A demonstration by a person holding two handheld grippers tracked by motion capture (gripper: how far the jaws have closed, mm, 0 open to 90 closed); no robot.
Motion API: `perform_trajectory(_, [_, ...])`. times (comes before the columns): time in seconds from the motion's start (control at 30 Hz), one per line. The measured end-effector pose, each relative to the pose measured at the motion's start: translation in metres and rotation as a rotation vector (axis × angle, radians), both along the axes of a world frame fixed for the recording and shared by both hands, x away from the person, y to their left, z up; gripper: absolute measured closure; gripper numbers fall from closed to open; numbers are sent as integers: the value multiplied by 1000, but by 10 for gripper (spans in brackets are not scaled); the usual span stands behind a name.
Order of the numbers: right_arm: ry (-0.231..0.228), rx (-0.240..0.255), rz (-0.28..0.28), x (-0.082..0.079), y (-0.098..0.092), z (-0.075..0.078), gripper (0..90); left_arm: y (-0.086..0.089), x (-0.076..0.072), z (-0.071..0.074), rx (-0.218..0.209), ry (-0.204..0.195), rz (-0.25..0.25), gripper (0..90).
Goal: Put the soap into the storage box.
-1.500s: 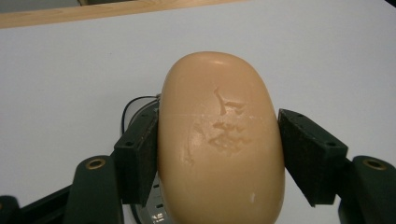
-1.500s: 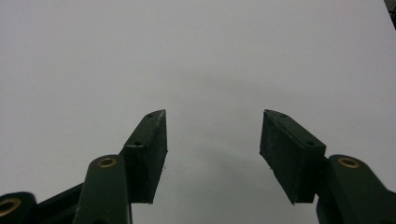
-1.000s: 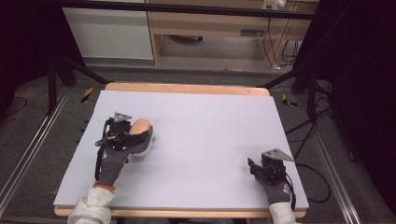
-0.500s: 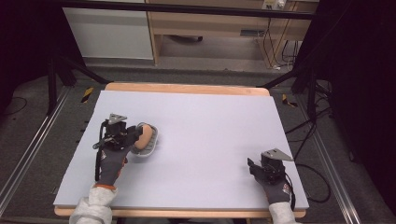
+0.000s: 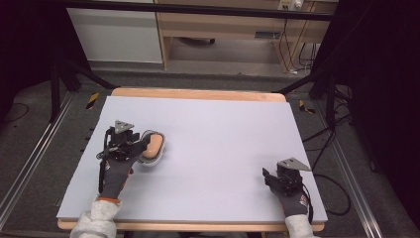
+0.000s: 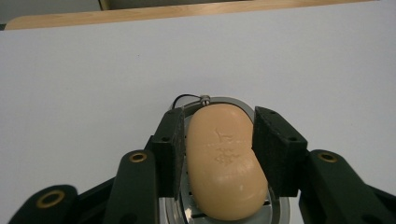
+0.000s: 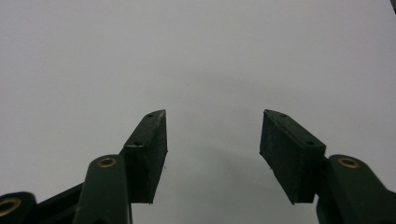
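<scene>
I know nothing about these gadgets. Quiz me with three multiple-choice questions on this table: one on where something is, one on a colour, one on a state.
1. Where on the table does the soap bar lie?
A. On its left half
B. At its far right corner
C. On the floor beside it

2. What colour is the soap bar?
A. Bright green
B. Peach-tan
C. Dark blue

3. How do the jaws of the right hand-held gripper stand?
A. Closed on the soap
B. Closed on a cloth
C. Apart, with nothing between them

Answers:
1. A: in the high view the soap sits in a metal dish by the left hand-held gripper.
2. B: the left gripper view shows it peach-tan.
3. C: the right gripper view shows bare table between its pads.
</scene>
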State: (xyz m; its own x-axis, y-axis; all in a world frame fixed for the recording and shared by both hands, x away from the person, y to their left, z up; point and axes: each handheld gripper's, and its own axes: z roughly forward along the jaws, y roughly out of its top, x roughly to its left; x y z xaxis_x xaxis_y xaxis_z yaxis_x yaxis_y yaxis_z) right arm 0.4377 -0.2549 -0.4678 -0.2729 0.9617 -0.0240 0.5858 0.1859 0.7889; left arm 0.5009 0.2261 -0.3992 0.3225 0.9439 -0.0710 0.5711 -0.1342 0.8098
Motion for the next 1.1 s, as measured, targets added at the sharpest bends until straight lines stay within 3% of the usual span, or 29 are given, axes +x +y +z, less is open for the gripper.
perform_trajectory(0.23, [-4,3,0,0,0,0,407,9,-9,-1,-19,-15,-5,446])
perform_trajectory(0.4, [-7,18,-6,-1,-2,1,395,25,-23,0,-65,-29,-4,372])
perform_trajectory(0.6, [-6,30,-16,-1,-4,1,380,46,-38,-8,-47,-24,9,292])
perform_trajectory(0.8, [-3,34,-16,-1,-5,0,364,66,-50,-28,-52,3,23,258])
perform_trajectory(1.03, [2,26,-25,-2,-9,-2,345,79,-64,-45,-20,17,17,236])
perform_trajectory(1.1, [4,29,-33,-3,-10,-2,342,81,-67,-51,-3,38,16,232])
